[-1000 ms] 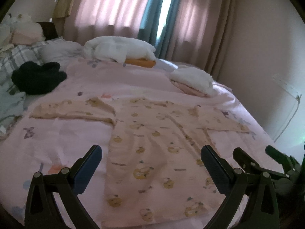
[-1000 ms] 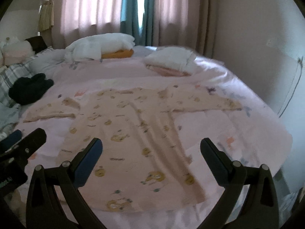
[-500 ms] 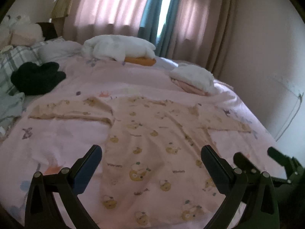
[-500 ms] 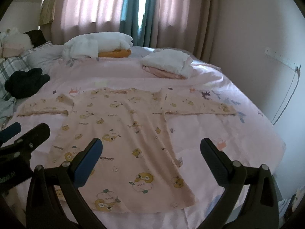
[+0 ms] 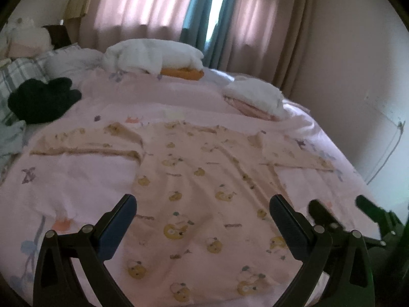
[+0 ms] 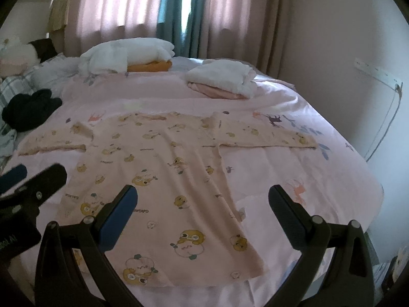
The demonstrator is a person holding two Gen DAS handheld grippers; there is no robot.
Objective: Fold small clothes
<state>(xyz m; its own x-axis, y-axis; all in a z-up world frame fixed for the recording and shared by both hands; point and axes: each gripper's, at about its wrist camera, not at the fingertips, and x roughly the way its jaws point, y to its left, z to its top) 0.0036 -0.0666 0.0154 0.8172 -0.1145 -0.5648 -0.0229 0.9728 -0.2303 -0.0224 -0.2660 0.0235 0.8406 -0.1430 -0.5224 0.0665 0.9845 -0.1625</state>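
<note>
A small long-sleeved pink shirt with yellow cartoon prints lies spread flat on the pink bed sheet, both sleeves stretched out to the sides. My left gripper hovers open above the shirt's lower part, nothing between its fingers. My right gripper is likewise open and empty above the shirt's hem. In the left wrist view the right gripper shows at the right edge. The left gripper appears at the left edge of the right wrist view.
A folded stack of white and pink clothes sits at the far right of the bed. A white bundle on an orange item lies by the curtains. A dark garment rests at the left. The wall is close on the right.
Both grippers have pulled back and risen a little from the shirt, so more of its hem and the bed shows. The shirt itself has not moved. Both stay open.
</note>
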